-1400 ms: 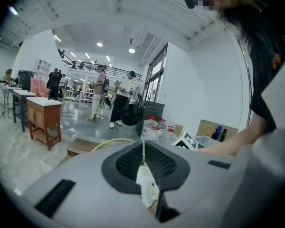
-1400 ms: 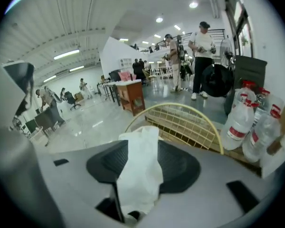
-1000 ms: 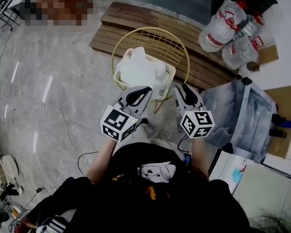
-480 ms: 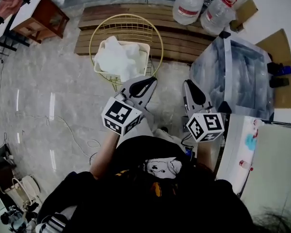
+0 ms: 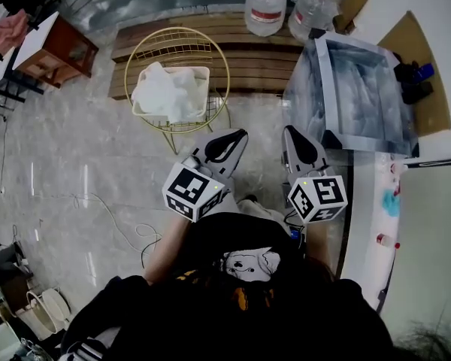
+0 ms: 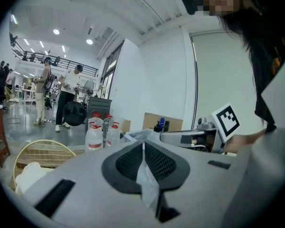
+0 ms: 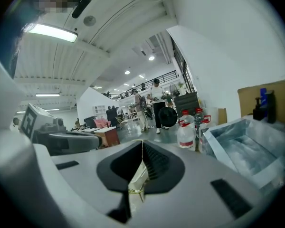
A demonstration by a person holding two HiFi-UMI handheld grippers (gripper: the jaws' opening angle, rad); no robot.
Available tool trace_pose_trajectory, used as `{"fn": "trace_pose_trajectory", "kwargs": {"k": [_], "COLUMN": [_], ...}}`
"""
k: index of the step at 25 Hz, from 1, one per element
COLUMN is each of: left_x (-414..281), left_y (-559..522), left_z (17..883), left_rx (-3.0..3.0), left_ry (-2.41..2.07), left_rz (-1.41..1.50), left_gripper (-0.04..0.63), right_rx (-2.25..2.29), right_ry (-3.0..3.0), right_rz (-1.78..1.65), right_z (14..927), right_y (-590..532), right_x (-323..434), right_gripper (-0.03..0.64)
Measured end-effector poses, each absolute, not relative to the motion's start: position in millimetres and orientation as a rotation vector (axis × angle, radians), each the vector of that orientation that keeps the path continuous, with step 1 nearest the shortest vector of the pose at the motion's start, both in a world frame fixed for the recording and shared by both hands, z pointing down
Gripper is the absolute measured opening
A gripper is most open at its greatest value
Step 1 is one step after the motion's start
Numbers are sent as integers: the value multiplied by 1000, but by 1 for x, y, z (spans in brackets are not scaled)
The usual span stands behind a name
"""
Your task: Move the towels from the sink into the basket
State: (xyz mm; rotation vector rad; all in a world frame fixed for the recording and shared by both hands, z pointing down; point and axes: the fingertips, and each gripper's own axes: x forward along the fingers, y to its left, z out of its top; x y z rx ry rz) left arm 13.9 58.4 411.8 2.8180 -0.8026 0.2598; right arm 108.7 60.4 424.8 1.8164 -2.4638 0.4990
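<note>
The left gripper [image 5: 239, 134] and the right gripper [image 5: 289, 131] are held side by side in front of the person's body, a little apart, both pointed away over the grey floor [image 5: 75, 156]. The left gripper's jaws are seen pressed together in its own view, tip against tip, with nothing caught between them. The right gripper's jaws have just been closing and are likewise seen together, with nothing between them. White towels [image 5: 165, 92] are heaped in the pale rectangular basket [image 5: 208, 89], which is set inside a round gold wire stand [image 5: 177, 34]. The stand is placed just in front of a slatted wooden platform [image 5: 248, 60], and the basket lies ahead of the left gripper, well clear of its tips. The sink [image 5: 325, 77] is found to the right of the platform, ahead of the right gripper and not touched by it. Its inside is seen as crumpled grey sheeting, and whether a towel lies in it cannot be told. Two large water bottles [image 5: 264, 7] are stood at the far end of the platform, just beside the sink's far corner. In the left gripper view the stand and the towels are shown low at the left edge.
</note>
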Motion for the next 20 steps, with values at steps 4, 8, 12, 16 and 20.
{"fn": "trace_pose_trajectory", "kwargs": {"k": [4,8,12,16,20], "left_x": [27,34,38,42,48], "left_y": [71,78,87,91,97], "left_z": [403,404,402,406,413], "left_rx": [2843,2853,2863,2859,2845], "left_ry": [-787,-784,-767,-754,-737], "left_rz": [234,220,215,216,224], "left_gripper": [18,18,18,18,18], "right_rx": [1825,1837,1846,1860,1898], "right_ry": [-2461,-2449,-2431,-2394,-2344], "right_rz": [468,422,402,361,330], "right_z": [419,416,415,411,410], "right_y": [74,82,90,94,98], "right_x": [120,129,137,152,172], "right_gripper": [8,6,6,5,5]}}
